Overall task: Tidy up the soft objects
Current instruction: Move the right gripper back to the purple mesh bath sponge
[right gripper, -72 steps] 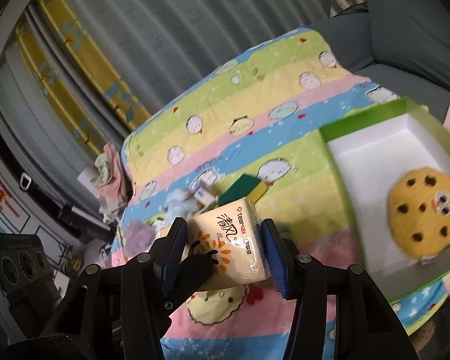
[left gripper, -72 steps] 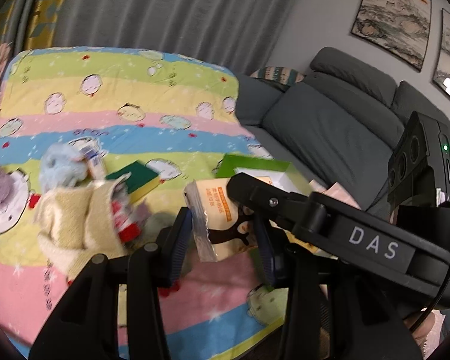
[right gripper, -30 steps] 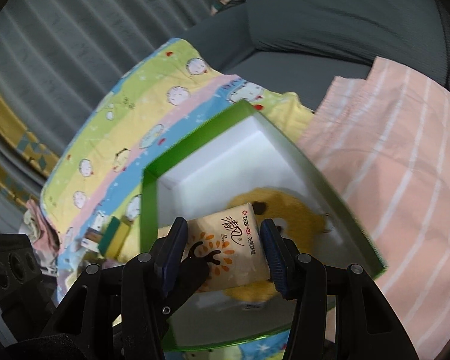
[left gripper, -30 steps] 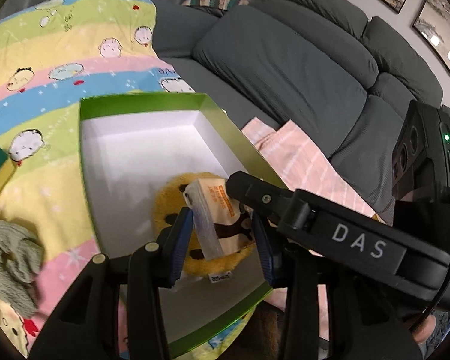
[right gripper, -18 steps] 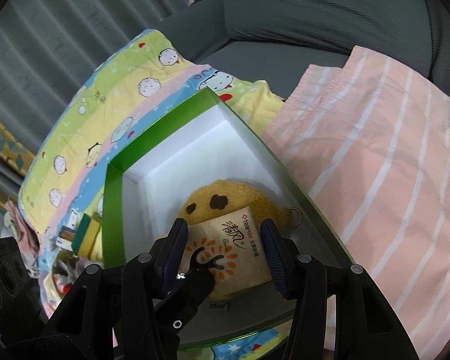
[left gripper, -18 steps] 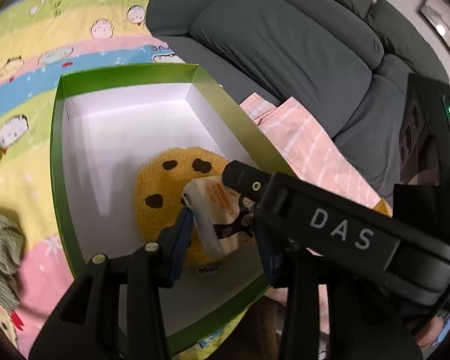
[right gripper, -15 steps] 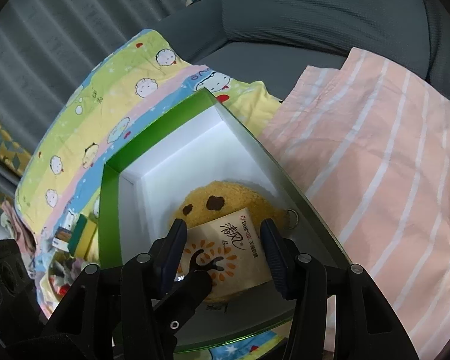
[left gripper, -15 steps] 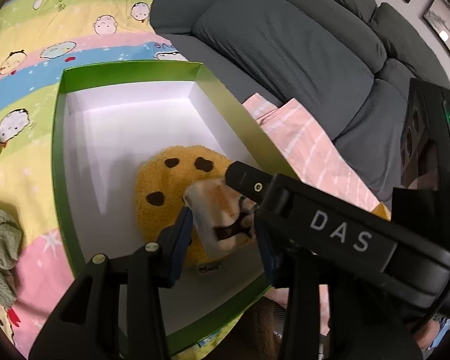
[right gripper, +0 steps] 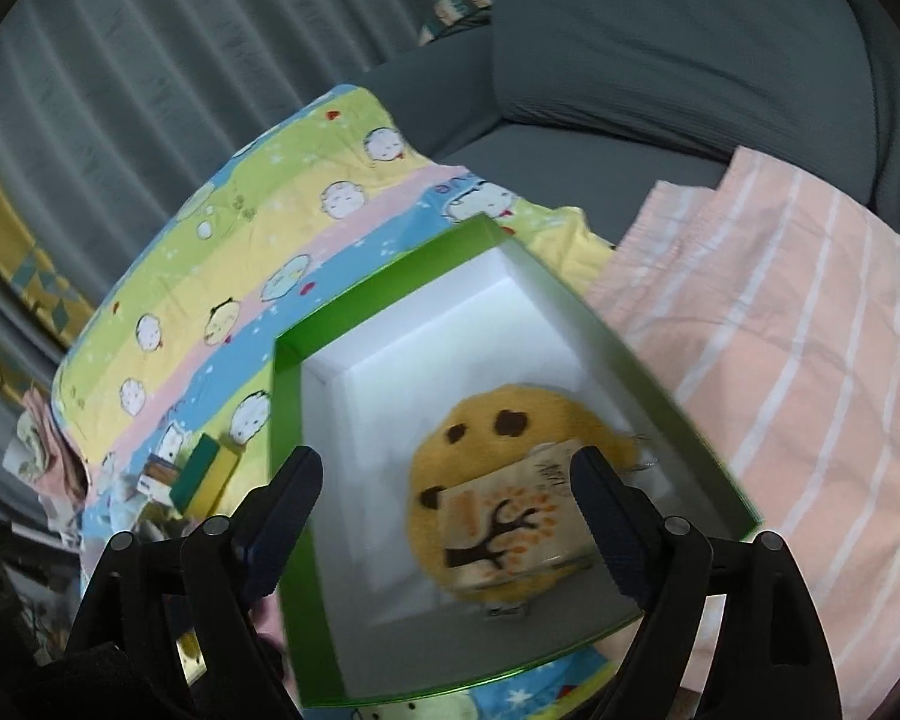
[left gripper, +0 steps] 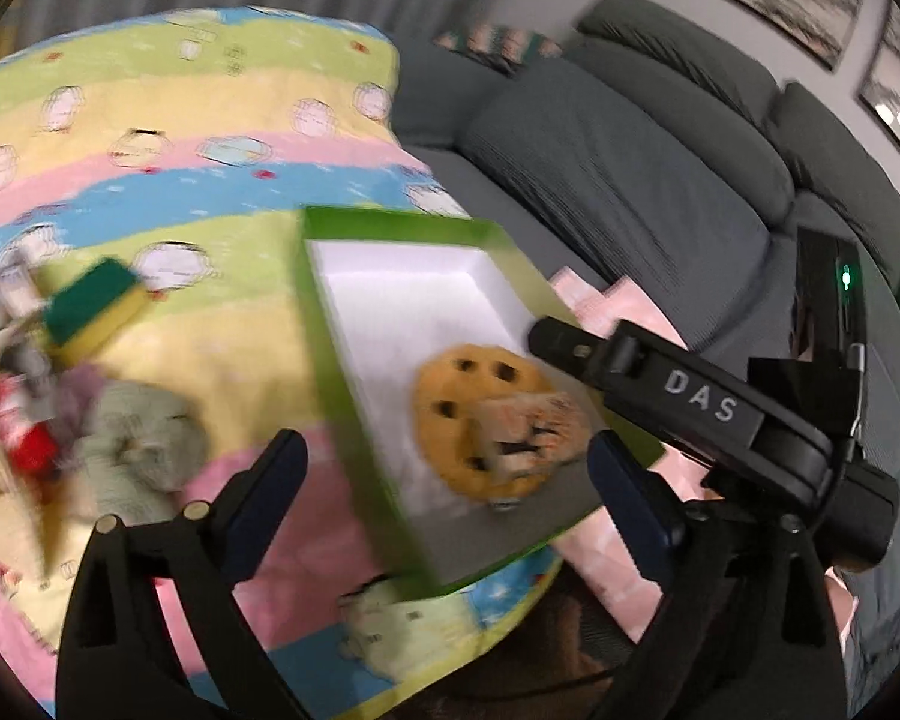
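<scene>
Green box [right gripper: 288,420] is receiving the tissue pack [right gripper: 504,516], lying on the cookie toy [right gripper: 480,438] inside; both tools, left tool [left gripper: 444,480] and right tool [right gripper: 444,498], have just been opening and are standing spread. Next, I judge, is fetching the sponge [left gripper: 93,306] beside the box.

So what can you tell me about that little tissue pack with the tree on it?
The tissue pack is a small, soft, cream-coloured packet with a dark tree and orange leaves printed on it. It lies tilted on top of the round yellow cookie plush, inside the green box with white walls. The open fingers of the right gripper stand on either side of it; whether one touches it is unclear. It looks a bit blurry.
</scene>
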Action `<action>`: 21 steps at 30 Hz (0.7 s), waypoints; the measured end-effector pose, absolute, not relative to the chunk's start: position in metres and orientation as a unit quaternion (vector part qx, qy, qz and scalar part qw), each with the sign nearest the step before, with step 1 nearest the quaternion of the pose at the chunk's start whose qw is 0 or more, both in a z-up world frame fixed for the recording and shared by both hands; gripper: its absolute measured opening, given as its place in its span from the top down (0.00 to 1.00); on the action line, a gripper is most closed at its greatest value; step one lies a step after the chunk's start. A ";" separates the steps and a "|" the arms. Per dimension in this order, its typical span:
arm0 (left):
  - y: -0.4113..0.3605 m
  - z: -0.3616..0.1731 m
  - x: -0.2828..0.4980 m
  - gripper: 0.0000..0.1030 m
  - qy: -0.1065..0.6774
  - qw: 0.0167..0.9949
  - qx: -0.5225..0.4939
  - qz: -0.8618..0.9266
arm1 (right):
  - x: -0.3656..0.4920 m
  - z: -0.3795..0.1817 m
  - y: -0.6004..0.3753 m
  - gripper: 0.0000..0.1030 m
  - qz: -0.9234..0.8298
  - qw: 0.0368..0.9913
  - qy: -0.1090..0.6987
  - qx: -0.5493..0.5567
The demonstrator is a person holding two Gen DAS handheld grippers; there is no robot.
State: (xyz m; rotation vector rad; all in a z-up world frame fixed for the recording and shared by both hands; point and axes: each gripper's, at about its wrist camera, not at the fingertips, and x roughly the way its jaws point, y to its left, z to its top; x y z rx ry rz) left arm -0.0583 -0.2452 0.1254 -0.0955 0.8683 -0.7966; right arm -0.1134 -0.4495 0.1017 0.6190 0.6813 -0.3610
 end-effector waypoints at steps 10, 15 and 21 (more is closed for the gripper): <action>-0.117 0.134 -0.056 0.04 0.379 0.885 -0.082 -0.257 | -0.103 0.129 -0.388 0.01 -0.101 0.919 0.269 0.268; -0.039 0.116 -0.052 0.04 0.370 0.912 -0.085 -0.154 | -0.090 0.140 -0.337 0.01 -0.028 0.934 0.259 0.244; 0.052 0.082 -0.044 0.04 0.369 0.920 -0.130 -0.007 | -0.068 0.140 -0.263 0.01 0.078 0.934 0.271 0.221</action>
